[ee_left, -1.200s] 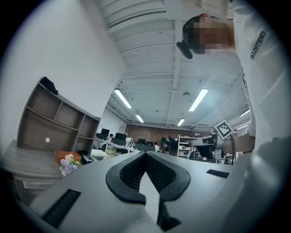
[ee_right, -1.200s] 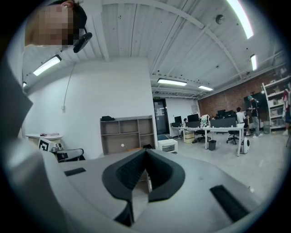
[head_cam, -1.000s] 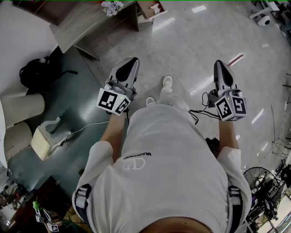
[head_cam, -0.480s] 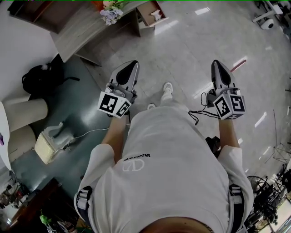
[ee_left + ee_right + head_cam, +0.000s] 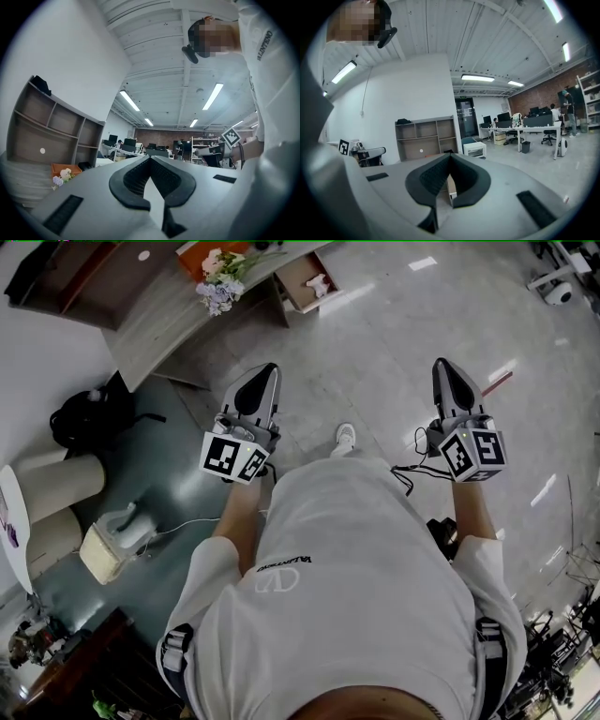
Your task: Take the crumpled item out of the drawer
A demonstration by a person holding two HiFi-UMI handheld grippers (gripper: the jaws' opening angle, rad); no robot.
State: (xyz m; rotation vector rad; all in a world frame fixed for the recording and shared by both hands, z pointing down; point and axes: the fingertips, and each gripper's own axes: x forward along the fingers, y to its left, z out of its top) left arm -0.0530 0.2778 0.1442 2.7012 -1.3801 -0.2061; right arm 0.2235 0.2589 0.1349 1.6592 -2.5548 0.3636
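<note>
A wooden desk (image 5: 159, 320) stands at the top of the head view, and an open drawer (image 5: 298, 268) sticks out at its right end. A small white crumpled item (image 5: 318, 282) lies in that drawer. My left gripper (image 5: 265, 373) and right gripper (image 5: 441, 366) are held out at chest height over the floor, well short of the drawer. Both are shut with nothing between the jaws. In the left gripper view the left gripper (image 5: 150, 158) has its tips touching. The right gripper (image 5: 450, 155) looks the same in its own view.
A bunch of flowers (image 5: 217, 289) and an orange box (image 5: 202, 251) sit on the desk. A black backpack (image 5: 82, 418), two pale cylinders (image 5: 52, 479) and a cream box with a cable (image 5: 112, 545) lie at the left. A shelf unit (image 5: 425, 138) stands against the wall.
The person has walked forward: the desk, flowers and open drawer have come further into the head view. Both grippers stay shut and held out in front.
</note>
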